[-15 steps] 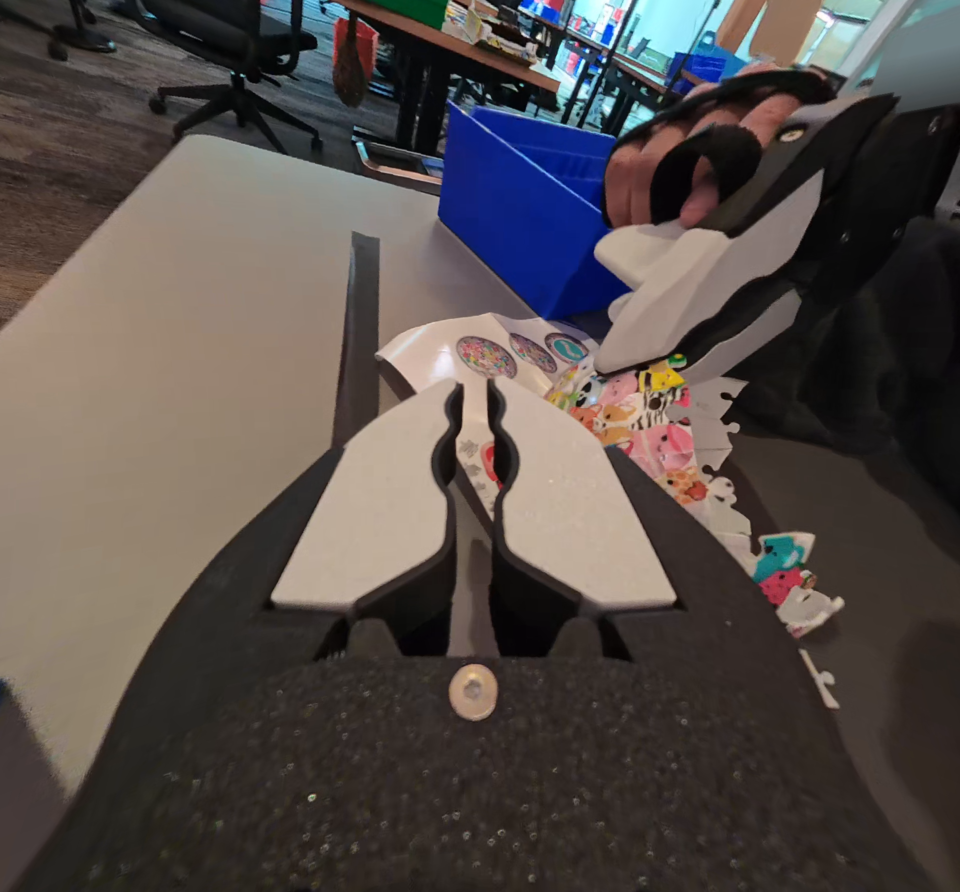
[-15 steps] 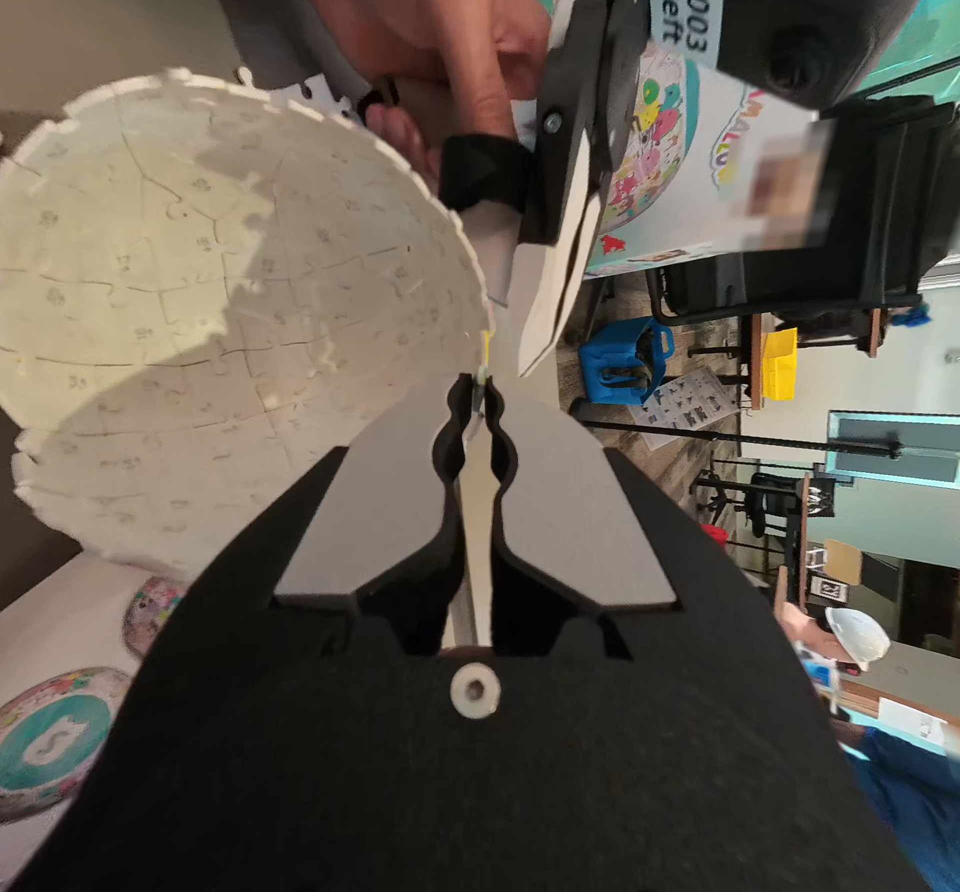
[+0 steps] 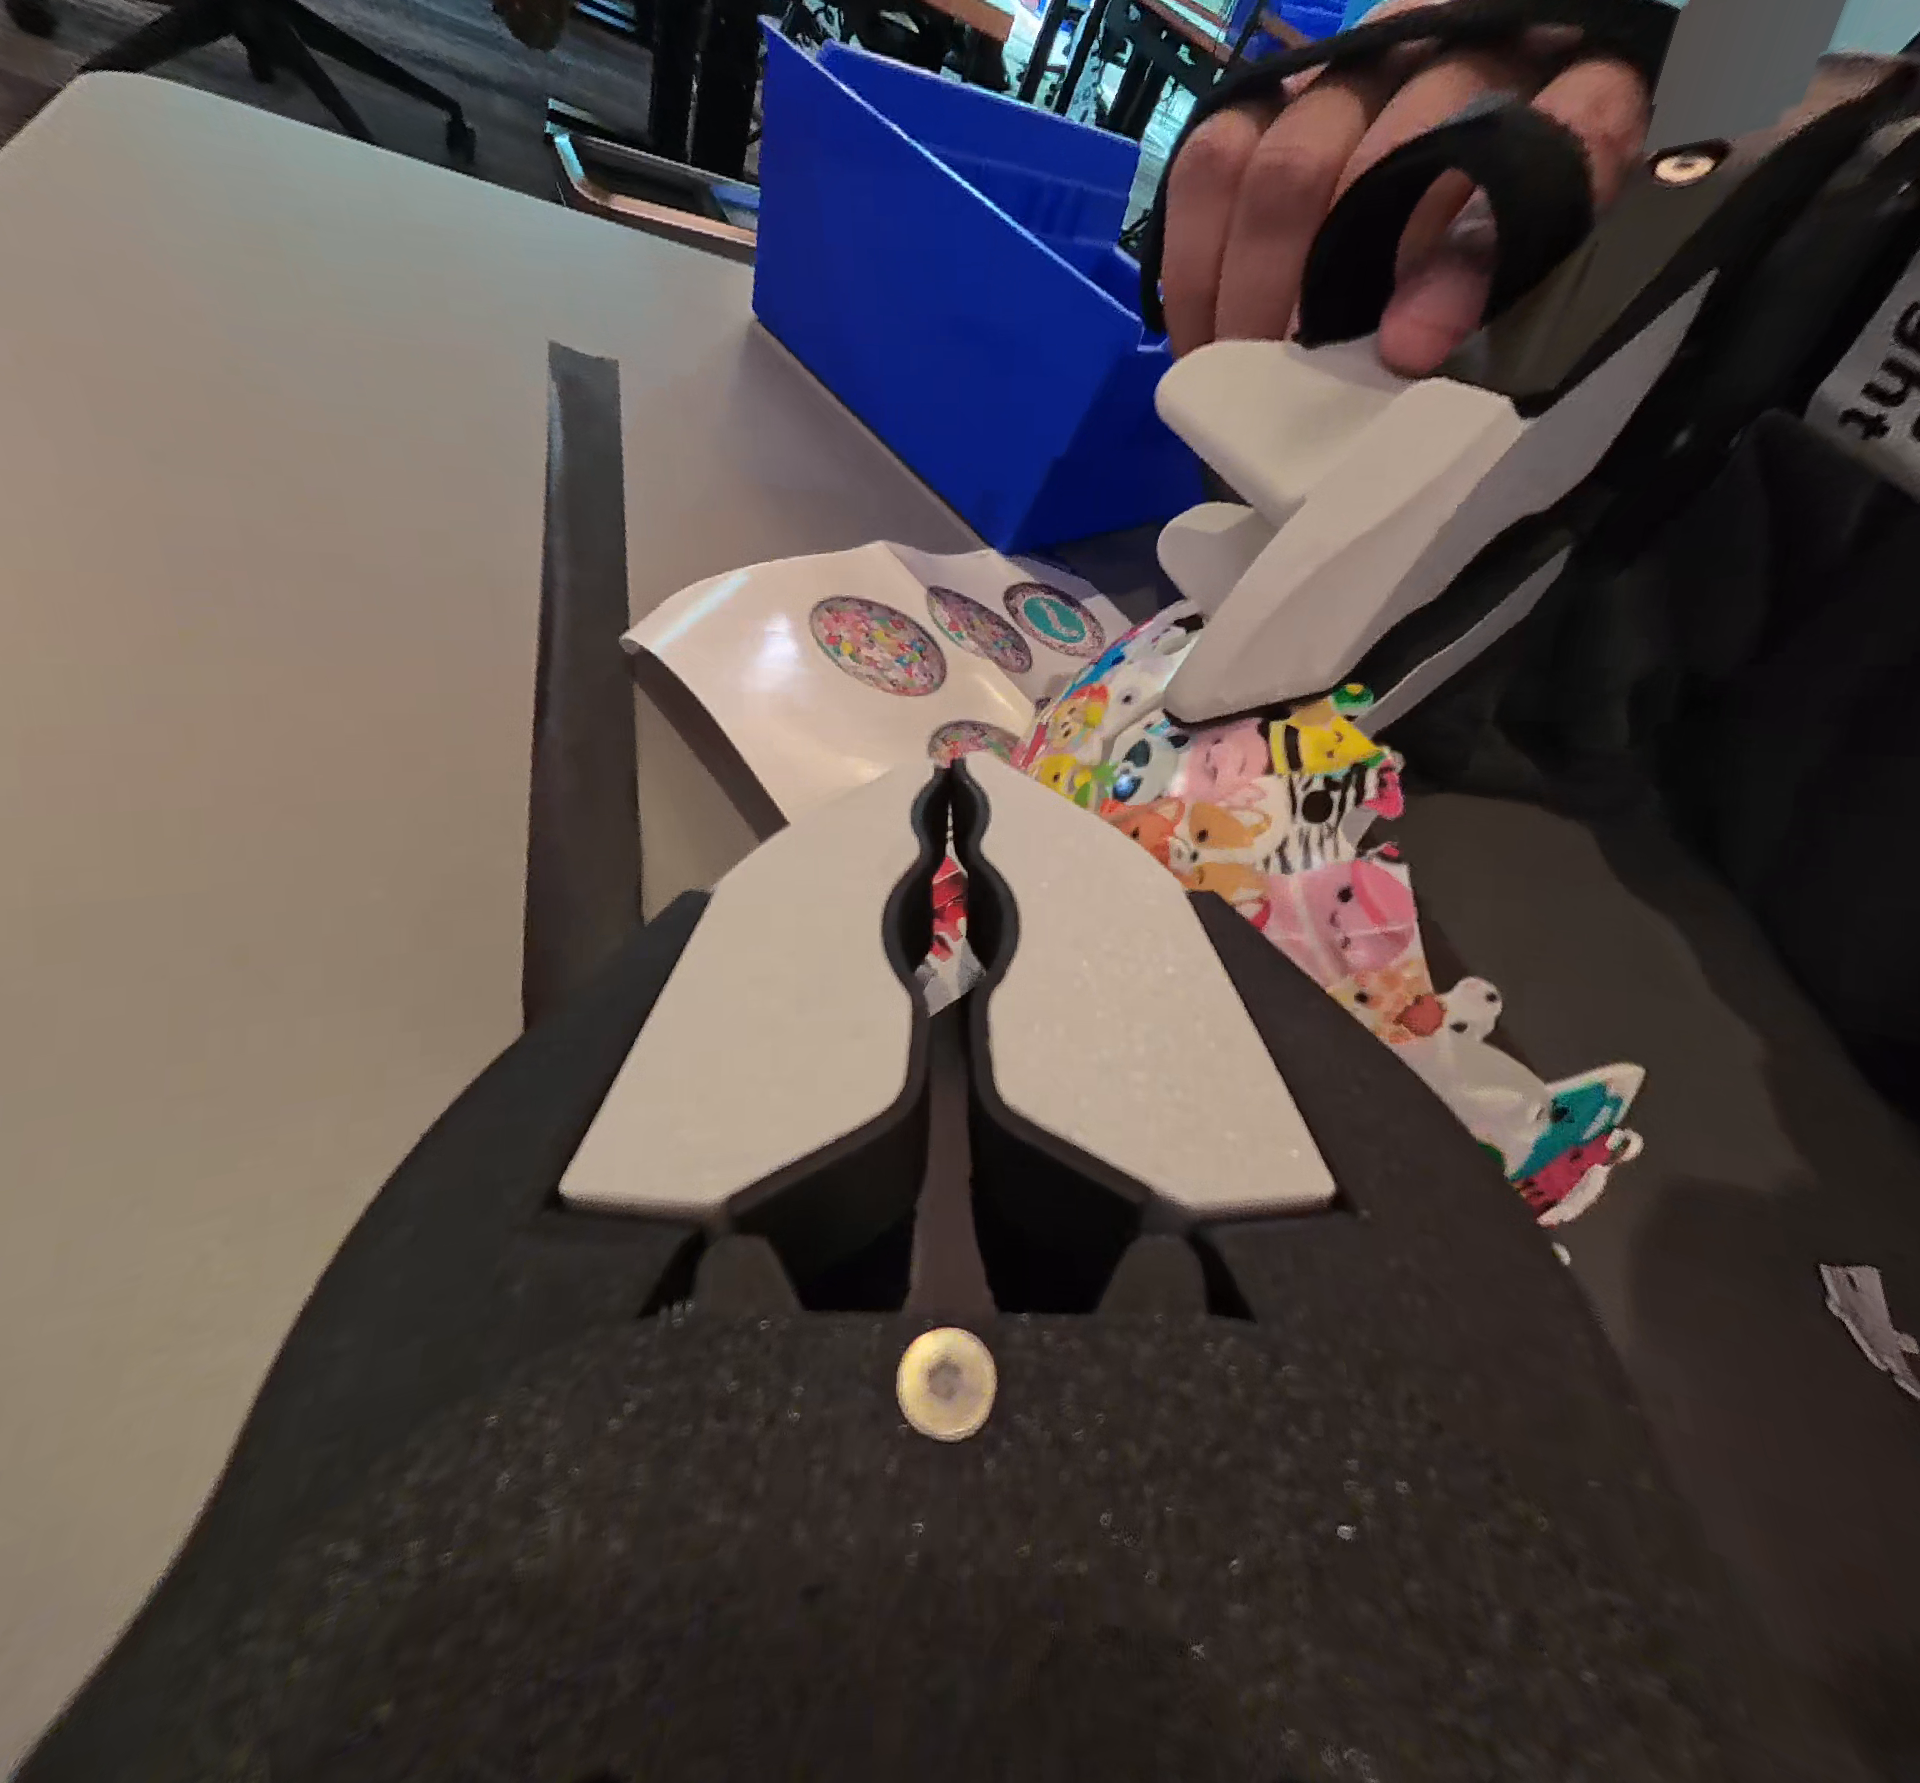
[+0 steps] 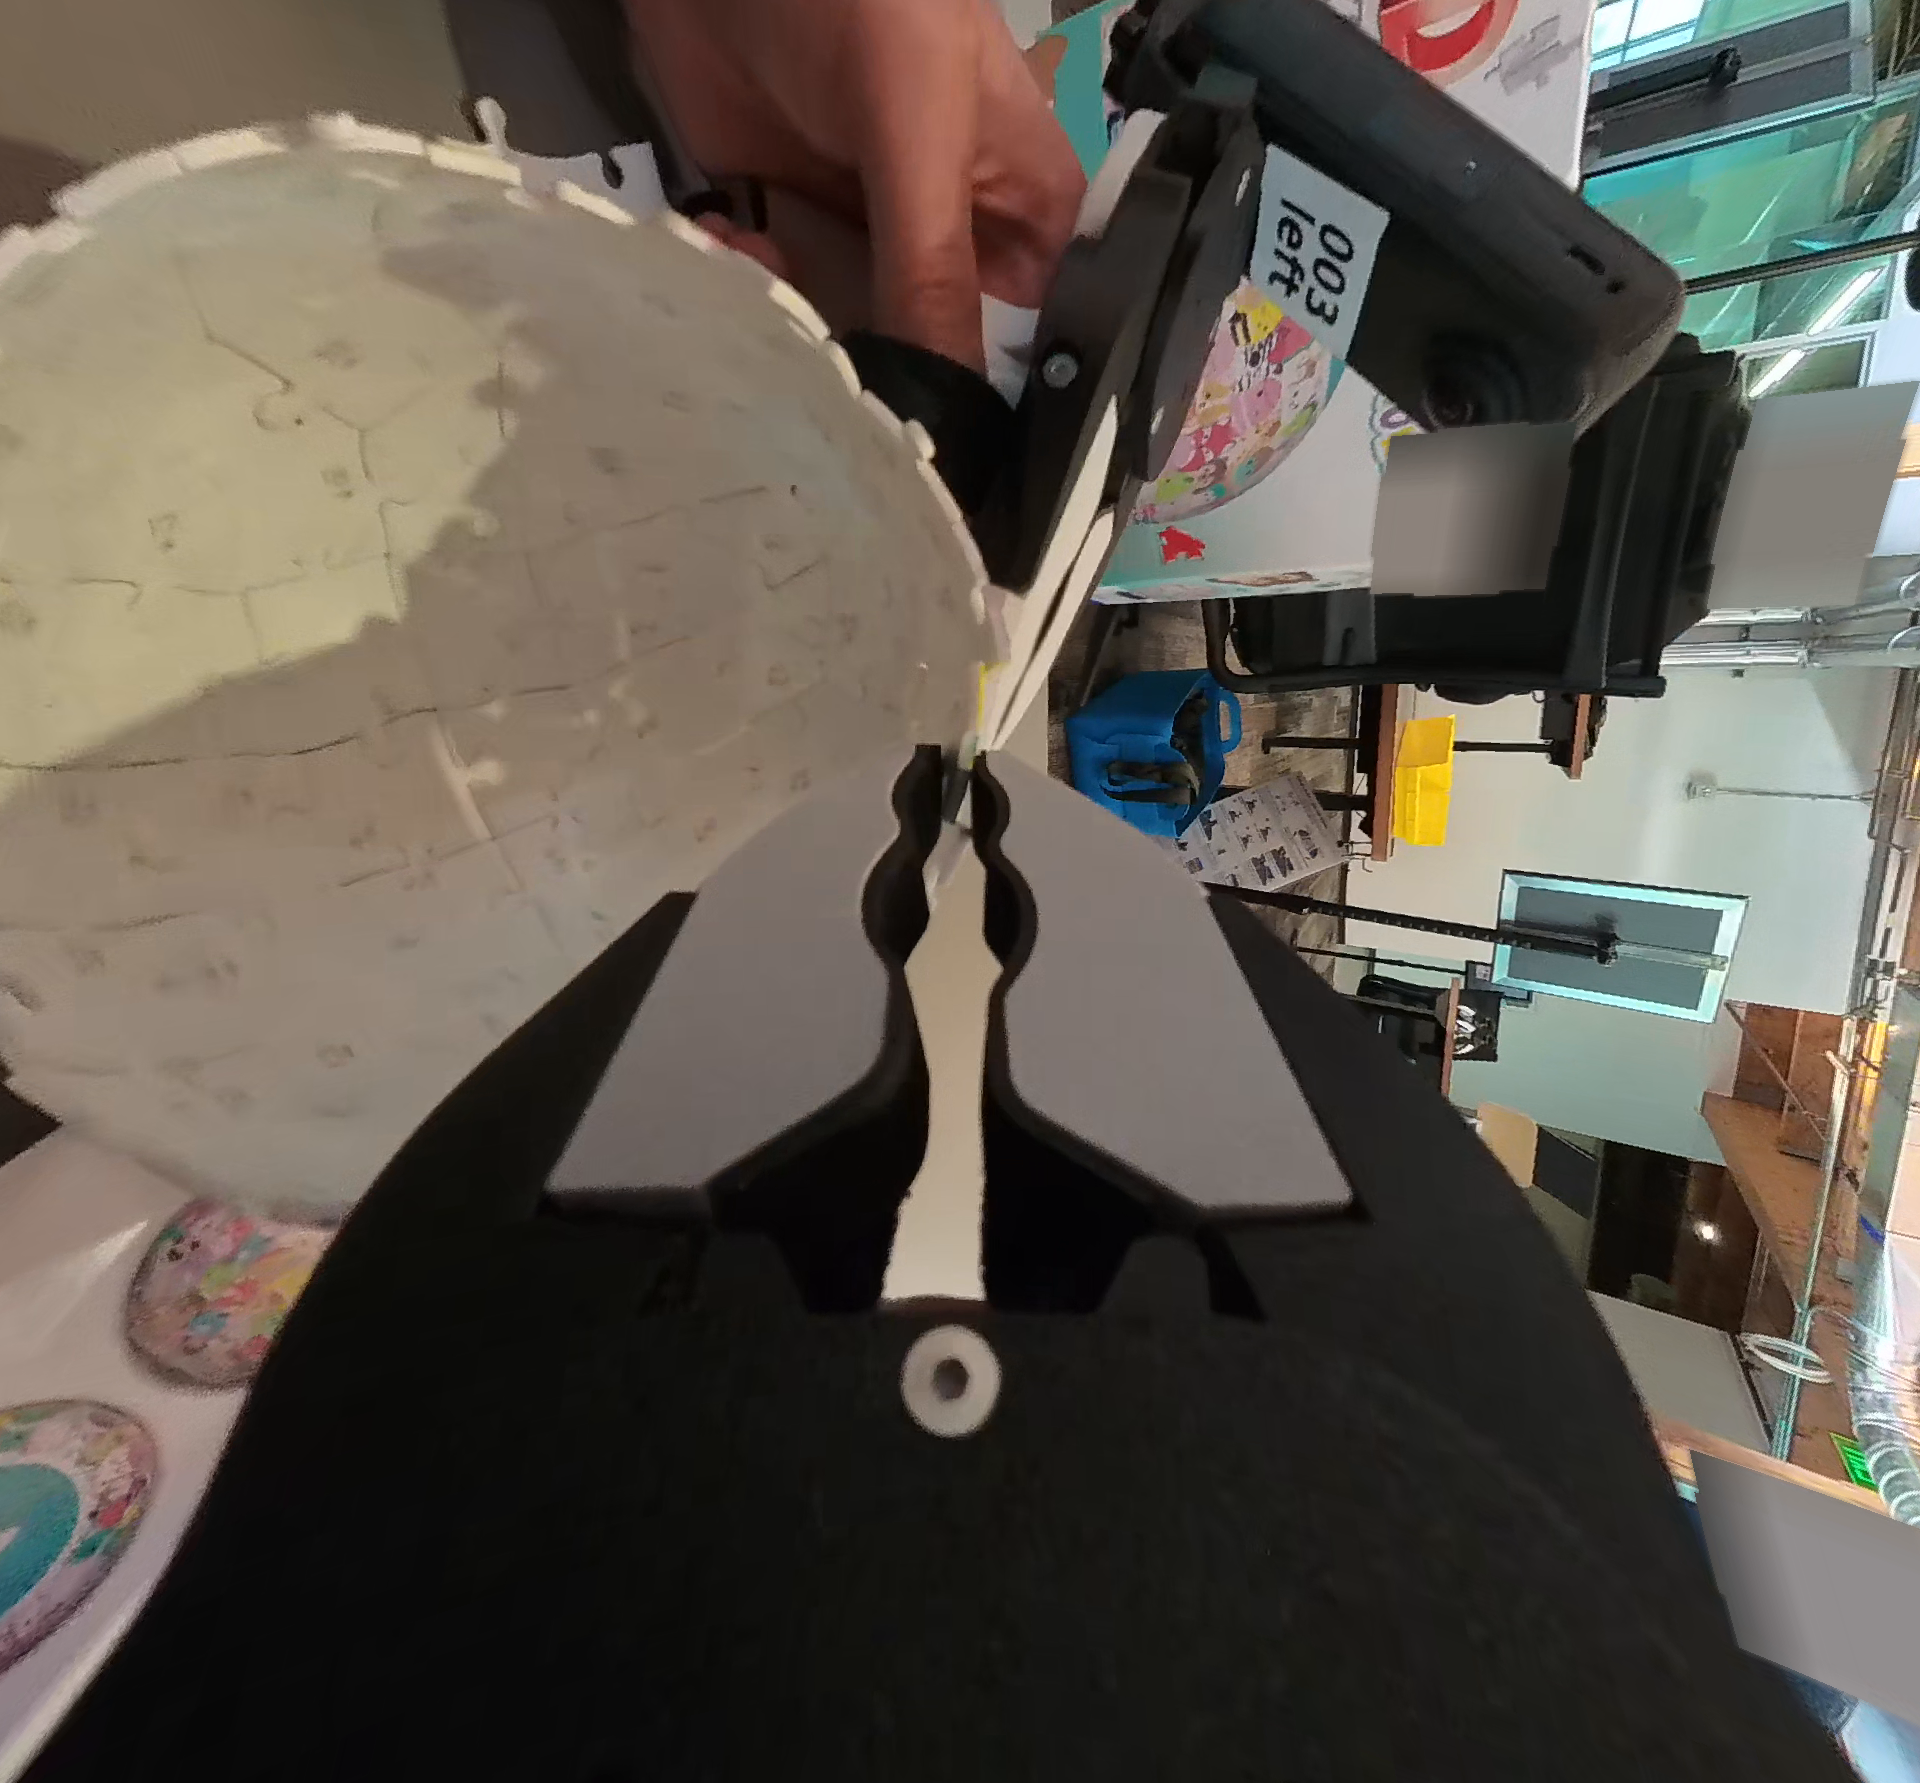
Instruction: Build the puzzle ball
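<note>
The left wrist view shows the outside of the half-built puzzle ball [image 3: 1262, 834]. It is bright, with cartoon animals in pink, yellow and orange. The left gripper [image 3: 953, 783] is pinched tight on the ball's near edge, and a bit of red picture shows in the gap between its gray fingers. The right gripper [image 3: 1273, 710] comes down from above, held by a hand [image 3: 1351, 206] with black straps, and its white fingers are squeezed on the ball's top edge. A blue bin [image 3: 935, 299] sits behind on the gray table [image 3: 260, 538]. A shiny white sheet [image 3: 790, 684] with round pictures lies just beside the ball.

The right wrist view shows the inside of the ball [image 4: 416, 642]. It is plain white, curved like a bowl, with thin lines where the pieces join and a bumpy rim. The right gripper [image 4: 961, 777] is closed on that rim. The left gripper [image 4: 1023, 684] pinches the rim just beside it.
</note>
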Tool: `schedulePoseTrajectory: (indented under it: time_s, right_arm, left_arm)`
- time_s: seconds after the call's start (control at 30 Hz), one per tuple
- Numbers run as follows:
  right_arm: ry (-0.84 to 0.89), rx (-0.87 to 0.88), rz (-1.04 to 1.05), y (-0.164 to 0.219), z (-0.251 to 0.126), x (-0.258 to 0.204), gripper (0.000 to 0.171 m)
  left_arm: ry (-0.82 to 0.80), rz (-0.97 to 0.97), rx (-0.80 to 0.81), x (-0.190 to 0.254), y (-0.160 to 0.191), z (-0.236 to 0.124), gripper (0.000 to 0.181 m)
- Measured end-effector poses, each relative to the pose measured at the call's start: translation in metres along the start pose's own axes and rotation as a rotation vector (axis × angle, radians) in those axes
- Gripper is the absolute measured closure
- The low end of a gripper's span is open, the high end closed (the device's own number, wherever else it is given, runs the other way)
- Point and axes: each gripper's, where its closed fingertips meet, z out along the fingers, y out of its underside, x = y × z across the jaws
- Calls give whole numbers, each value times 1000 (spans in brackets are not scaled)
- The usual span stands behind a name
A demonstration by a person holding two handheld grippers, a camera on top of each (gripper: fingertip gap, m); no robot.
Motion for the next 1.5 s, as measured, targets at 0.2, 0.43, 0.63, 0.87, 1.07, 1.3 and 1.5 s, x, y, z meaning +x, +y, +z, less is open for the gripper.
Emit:
schedulePoseTrajectory:
  time_s: [0.2, 0.43, 0.63, 0.87, 1.07, 1.3, 1.5]
  right_arm:
    - [6, 8, -11, -1, 1, 0, 166]
    - [-12, 25, -85, -4, 0, -1, 166]
    - [-69, 39, -110, -6, -2, -3, 167]
    - [-90, 24, -144, -6, -2, -4, 167]
    - [-89, 30, -168, -8, -2, -5, 167]
    - [-95, 25, -152, -7, 0, -5, 166]
    - [-110, 19, -116, -8, -1, -7, 166]
  left_arm:
    - [6, -18, -3, 1, 1, 0, 181]
    - [0, -12, -22, 0, 3, 2, 181]
    - [-4, 0, -39, 1, 5, 5, 181]
    - [-9, -1, -54, 0, 7, 7, 181]
    - [-21, 11, -79, -1, 10, 10, 181]
    - [-36, 12, -92, -3, 12, 11, 181]
    - [-37, -4, -147, -5, 18, 17, 181]
